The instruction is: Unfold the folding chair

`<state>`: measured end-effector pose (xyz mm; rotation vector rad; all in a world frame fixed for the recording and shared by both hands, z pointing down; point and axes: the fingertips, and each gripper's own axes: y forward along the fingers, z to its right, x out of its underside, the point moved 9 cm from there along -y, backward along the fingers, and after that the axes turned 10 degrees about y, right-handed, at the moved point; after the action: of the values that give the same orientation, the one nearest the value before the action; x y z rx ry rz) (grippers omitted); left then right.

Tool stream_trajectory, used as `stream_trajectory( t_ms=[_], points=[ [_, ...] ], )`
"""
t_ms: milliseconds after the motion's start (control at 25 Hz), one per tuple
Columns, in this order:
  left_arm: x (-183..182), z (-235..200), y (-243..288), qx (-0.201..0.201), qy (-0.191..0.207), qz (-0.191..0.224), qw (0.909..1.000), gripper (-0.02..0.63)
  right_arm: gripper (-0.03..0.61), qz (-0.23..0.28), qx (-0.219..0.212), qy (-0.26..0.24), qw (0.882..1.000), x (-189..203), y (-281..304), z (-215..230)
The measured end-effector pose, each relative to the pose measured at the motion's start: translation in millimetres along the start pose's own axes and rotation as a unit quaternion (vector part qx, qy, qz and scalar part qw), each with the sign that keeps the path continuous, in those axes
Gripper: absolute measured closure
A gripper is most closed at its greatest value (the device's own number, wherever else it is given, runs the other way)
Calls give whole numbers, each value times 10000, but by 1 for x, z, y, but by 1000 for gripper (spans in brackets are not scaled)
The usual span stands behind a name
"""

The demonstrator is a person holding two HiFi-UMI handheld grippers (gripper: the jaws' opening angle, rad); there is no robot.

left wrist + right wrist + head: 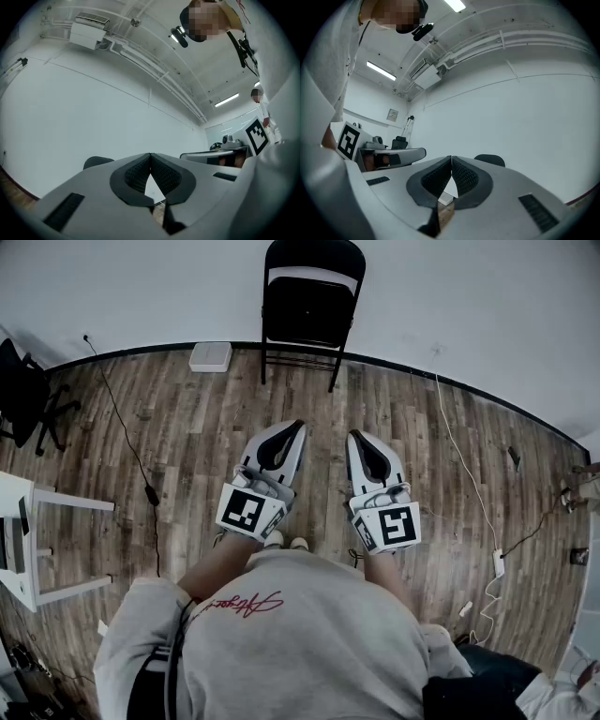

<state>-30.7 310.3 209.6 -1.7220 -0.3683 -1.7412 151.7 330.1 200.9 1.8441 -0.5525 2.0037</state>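
Chair: the folding chair [312, 296] is standing upright at the far edge of the wooden floor [187, 446], its back against the white wall [469, 296]. It looks flat and not yet opened, though that is my reading from here.

Left tool: the left tool [298, 426] is hovering above the floor in front of the person, its 2 jaws pressed together with nothing between them. In the left gripper view the ribbed pads [140, 174] are meeting at the tip.

Right tool: the right tool [354, 435] is hovering just beside the left one, its jaws also together and empty.

Way to the chair: the chair is lying straight ahead of both tools and well apart from them, with bare boards between. Its long axis is running up the wall.

Nearer hand: neither by much. The left tip is sitting more directly under the chair and the right is slightly off to its side. Each tool is angling inward toward it.

Stage: I judge that the task is only beginning, with the chair untouched.

Next move: the person probably needs to walk forward and open both tools before reaching the frame.

Nearby: a white box [211, 356] is sitting at the wall left of the chair, clear of the path.
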Motion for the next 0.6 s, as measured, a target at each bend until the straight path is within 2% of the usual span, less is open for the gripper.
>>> stream_trajectory(
  t_ms=[400, 600],
  points=[
    [1, -5, -1, 53, -39, -7, 10000, 604, 561, -82, 62, -30, 9999, 3, 4, -5],
    [3, -6, -1, 17, -102, 2, 9999, 605, 560, 75, 103, 103, 9999, 5, 4, -3]
  ],
)
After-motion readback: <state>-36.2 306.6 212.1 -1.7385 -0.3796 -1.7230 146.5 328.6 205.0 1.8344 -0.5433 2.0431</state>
